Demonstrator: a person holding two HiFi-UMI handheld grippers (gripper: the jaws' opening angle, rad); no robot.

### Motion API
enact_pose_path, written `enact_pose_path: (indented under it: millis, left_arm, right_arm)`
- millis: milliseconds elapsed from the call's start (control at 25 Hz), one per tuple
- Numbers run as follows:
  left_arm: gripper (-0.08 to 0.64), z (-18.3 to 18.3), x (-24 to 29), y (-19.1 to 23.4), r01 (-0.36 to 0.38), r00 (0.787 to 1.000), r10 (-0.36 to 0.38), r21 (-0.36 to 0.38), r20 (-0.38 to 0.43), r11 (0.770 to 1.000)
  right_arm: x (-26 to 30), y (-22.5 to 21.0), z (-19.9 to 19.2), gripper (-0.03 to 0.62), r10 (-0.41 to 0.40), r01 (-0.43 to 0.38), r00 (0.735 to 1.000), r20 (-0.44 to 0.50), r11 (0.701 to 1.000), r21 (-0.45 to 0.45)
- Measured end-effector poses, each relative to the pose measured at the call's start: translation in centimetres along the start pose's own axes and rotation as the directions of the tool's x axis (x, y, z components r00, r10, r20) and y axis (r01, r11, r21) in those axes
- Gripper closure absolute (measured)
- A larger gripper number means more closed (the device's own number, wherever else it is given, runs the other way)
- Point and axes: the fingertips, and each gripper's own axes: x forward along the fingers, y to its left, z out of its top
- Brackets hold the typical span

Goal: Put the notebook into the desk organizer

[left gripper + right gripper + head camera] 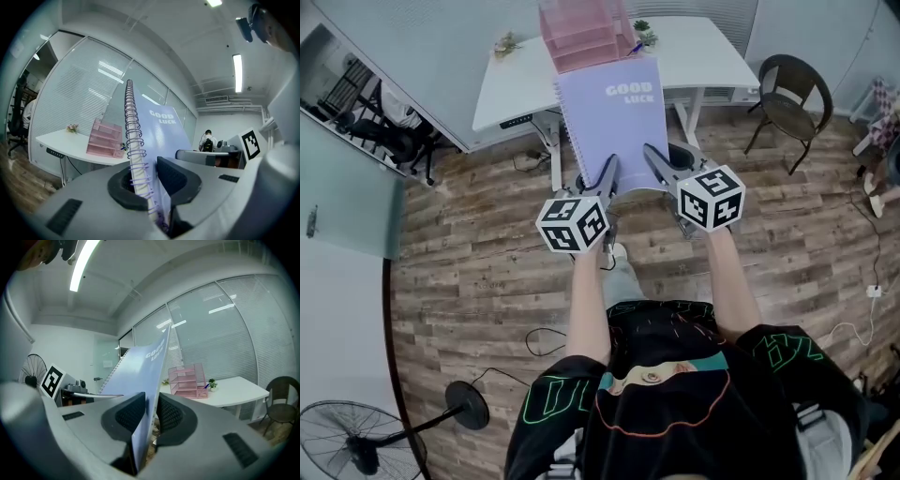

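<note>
**Guide:** Closest below you is your black shirt [675, 403], and out from it your two arms hold the notebook [614, 108] in the air. The left gripper [605, 176] has its fingers closed on the bottom edge, next to the spiral. The right gripper [659, 167] pinches the same edge at the free side.

**Operator:** So which step am I in?

**Guide:** The carrying step, I think. The notebook is not yet at the white worktop [712, 56], and it is well apart from the pink desk organizer [581, 33] (which stands on that worktop, with nothing of the notebook in it).

**Operator:** And next?

**Guide:** You probably need to bring it forward, raise it over the organizer and line its edge up with one compartment. Only then loosen both grips. Which compartment fits, I cannot tell.
</note>
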Motion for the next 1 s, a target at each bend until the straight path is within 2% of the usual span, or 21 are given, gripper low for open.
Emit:
enact_pose_path:
  millis: [280, 520, 1000]
  left_arm:
    - [0.497, -0.6, 5.5, 5.7, 0.032, 0.999, -0.033, -0.059, -0.013, 0.998]
    - [0.499, -1.1, 10.1, 13.3, 0.021, 0.998, -0.029, -0.132, -0.064, 0.991]
    - [0.497, -3.2, 18.5, 25.8, 0.015, 0.985, -0.061, -0.277, -0.160, 0.961]
  right_arm:
    - [6.4, -4.3, -1.3, 0.537, -0.039, 0.039, 0.998, -0.052, 0.999, -0.005]
    - [14.5, -7.3, -3.1, 0.537, -0.059, 0.062, 0.990, -0.127, 0.998, 0.024]
    - [28.1, -13.4, -7.1, 0.537, -0.099, 0.123, 0.951, -0.292, 0.990, 0.066]
